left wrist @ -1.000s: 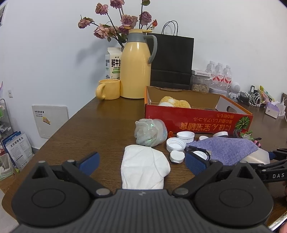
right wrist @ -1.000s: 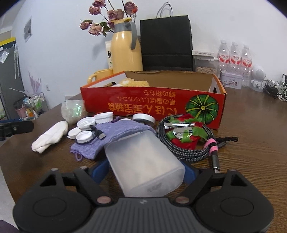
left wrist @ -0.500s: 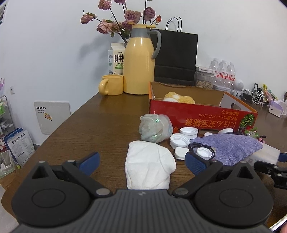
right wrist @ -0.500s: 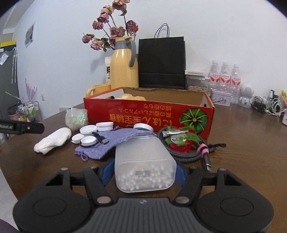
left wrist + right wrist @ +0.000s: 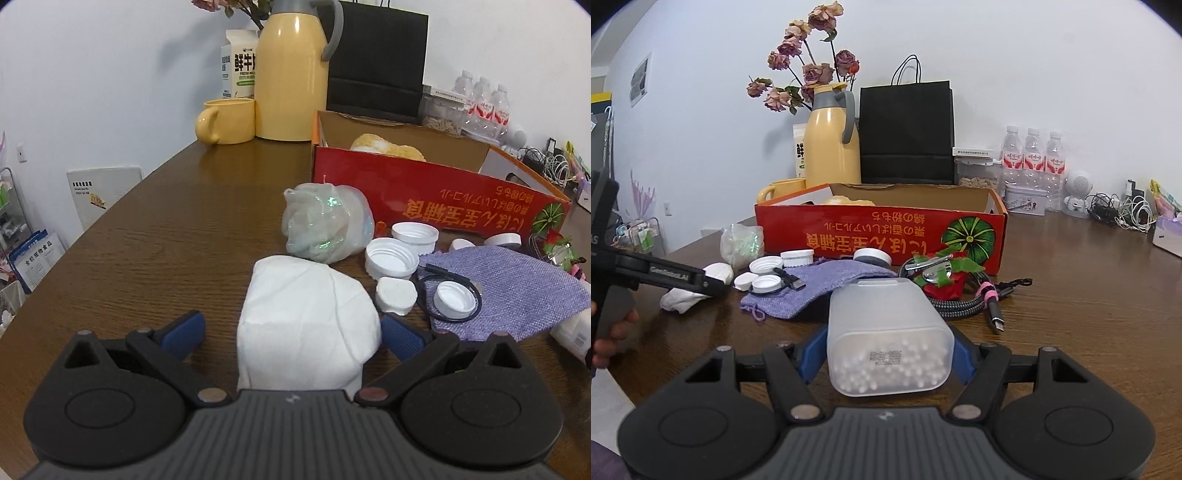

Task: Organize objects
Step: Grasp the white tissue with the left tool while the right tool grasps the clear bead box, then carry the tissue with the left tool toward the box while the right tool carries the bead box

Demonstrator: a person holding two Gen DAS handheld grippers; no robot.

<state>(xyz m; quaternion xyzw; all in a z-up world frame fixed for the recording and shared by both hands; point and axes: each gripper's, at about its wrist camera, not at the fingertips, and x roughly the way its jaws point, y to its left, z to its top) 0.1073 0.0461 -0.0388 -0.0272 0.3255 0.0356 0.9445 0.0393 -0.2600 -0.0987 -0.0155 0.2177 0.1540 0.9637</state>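
A folded white cloth [image 5: 306, 317] lies on the brown table [image 5: 166, 240], between the fingers of my left gripper [image 5: 291, 334]. That gripper is open, its left pad well clear of the cloth. My right gripper [image 5: 886, 350] is shut on a frosted plastic container [image 5: 886, 321] with small white beads inside; its blue pads press both sides. The container's far end reaches a purple knit pouch [image 5: 820, 284]. The red cardboard box [image 5: 879, 236] stands behind, open-topped, with something yellow inside. In the right wrist view the left gripper [image 5: 713, 284] sits over the cloth [image 5: 679, 299].
Several white caps [image 5: 391, 254], a crinkled plastic bag [image 5: 325, 225], a braided cable [image 5: 960, 306] and a red-green ornament [image 5: 942, 277] lie before the box. A yellow flask [image 5: 291, 74], mug [image 5: 229, 120], milk carton, black paper bag [image 5: 905, 133] and water bottles [image 5: 1034, 158] stand behind.
My left gripper has come forward and down so the cloth lies between its fingers. The right jaws have narrowed onto the container, which now sits level between the pads.
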